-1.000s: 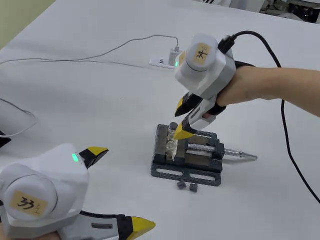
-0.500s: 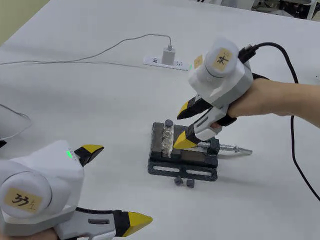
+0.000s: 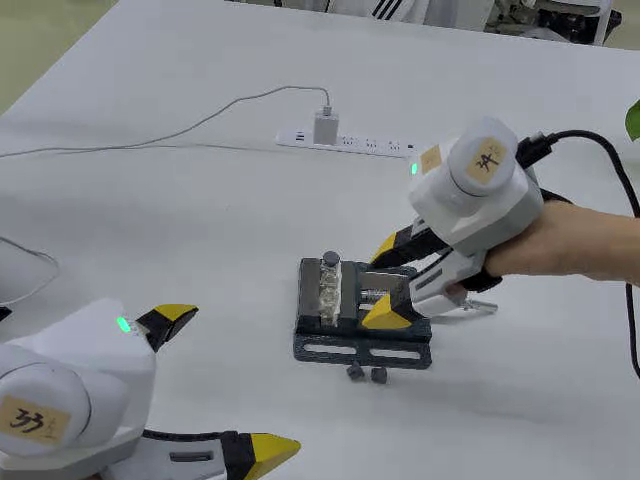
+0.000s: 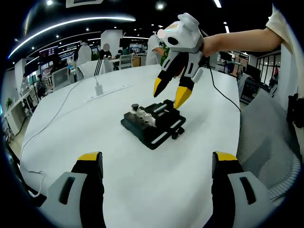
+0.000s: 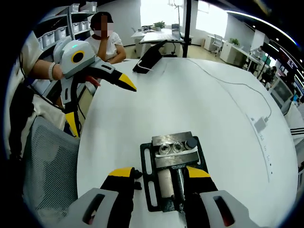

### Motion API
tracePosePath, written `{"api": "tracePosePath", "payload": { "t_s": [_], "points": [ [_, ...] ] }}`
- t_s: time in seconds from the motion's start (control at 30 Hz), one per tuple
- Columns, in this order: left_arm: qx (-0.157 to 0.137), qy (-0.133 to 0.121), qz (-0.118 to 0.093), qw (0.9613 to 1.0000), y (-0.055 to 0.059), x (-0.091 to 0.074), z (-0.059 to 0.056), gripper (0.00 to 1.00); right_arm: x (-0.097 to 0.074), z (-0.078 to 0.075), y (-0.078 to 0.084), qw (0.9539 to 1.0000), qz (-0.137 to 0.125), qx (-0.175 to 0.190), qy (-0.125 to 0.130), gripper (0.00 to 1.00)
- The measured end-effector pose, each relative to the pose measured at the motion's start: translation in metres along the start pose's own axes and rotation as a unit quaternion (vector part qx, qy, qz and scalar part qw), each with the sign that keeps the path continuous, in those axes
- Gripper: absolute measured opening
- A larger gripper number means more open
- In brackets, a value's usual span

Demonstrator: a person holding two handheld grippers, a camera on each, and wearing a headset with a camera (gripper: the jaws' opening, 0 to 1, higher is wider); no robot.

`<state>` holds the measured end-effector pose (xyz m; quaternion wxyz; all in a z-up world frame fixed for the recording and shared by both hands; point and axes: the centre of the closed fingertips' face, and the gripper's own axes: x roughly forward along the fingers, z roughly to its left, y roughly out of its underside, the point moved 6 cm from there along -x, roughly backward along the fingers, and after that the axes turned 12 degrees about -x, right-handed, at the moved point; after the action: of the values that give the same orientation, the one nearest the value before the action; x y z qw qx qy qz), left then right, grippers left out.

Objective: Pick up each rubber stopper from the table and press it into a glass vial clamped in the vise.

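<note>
Right gripper [image 3: 386, 284] withdrawn from vise [image 3: 360, 352]; its view shows two vials [image 5: 165, 149] unstoppered.

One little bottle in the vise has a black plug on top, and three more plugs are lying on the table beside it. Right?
Not three: the head view shows two loose plugs on the table beside the vise. One vial does wear its plug.
</note>
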<state>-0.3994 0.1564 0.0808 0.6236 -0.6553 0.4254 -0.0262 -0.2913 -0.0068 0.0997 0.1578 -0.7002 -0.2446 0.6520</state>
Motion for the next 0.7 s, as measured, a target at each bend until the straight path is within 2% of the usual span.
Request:
{"api": "tracePosePath", "payload": {
  "t_s": [0.27,0.7],
  "points": [
    [-0.001,-0.003,-0.005,1.0,-0.002,-0.002,0.0,0.94,-0.002,0.016,0.012,0.9997,-0.013,0.019,0.006,0.37],
    [0.001,-0.003,-0.004,1.0,0.0,-0.003,-0.001,0.94,0.006,0.037,0.033,0.9982,-0.032,0.046,0.02,0.33]
  ]
}}
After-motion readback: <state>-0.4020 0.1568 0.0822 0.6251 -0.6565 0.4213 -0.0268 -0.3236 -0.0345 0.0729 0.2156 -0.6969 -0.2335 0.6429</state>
